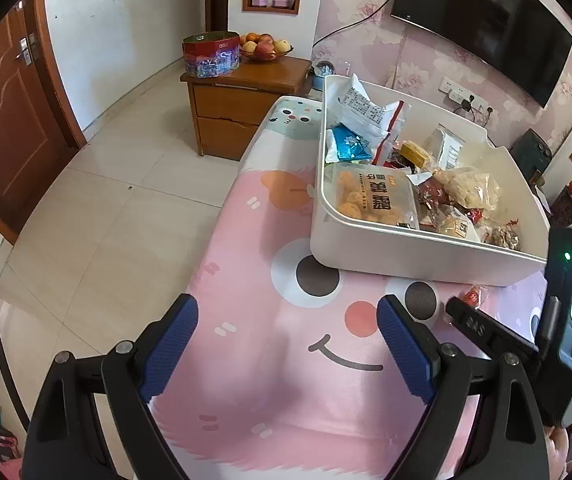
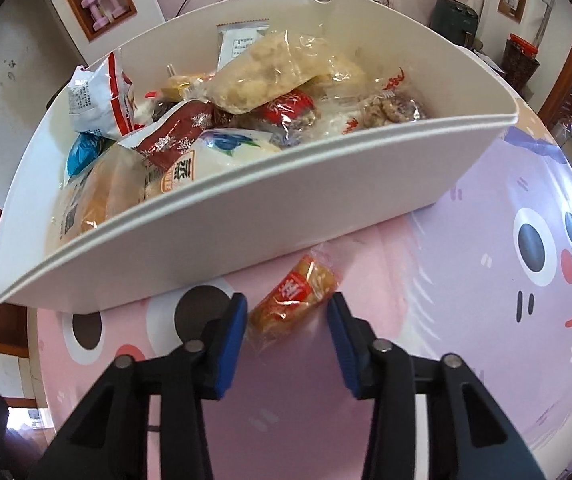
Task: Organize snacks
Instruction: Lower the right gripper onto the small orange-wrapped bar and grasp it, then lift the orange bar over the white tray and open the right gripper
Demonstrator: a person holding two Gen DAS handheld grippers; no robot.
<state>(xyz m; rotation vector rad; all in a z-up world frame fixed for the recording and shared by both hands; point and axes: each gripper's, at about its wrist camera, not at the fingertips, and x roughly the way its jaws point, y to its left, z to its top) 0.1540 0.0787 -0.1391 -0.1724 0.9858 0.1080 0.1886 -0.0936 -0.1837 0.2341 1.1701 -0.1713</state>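
White bin [image 2: 245, 216], upper half of the right wrist view: heaped with bagged snacks, so sorting looks nearly done. Wrapped snack [image 2: 292, 300], lower centre, lies alone on the pink tablecloth [image 2: 466, 280] just beside the bin wall; right gripper [image 2: 288, 318] straddles it, half-open, left pad touching, right pad apart, likely to lift it in. Left gripper [image 1: 288, 340], lower centre of its view: wide open, empty.

Bin [image 2: 245, 216] near wall hides the lower halves of the packs behind it. Snack [image 2: 292, 300] clear wrapper tail blurs out by the left pad [image 2: 229, 344]; can't tell if either pad touches it. Left wrist view: only a red scrap of that snack [image 1: 473, 295] shows behind the right gripper [image 1: 486, 332], whose tips are out of sight. Pack print is too small to read.
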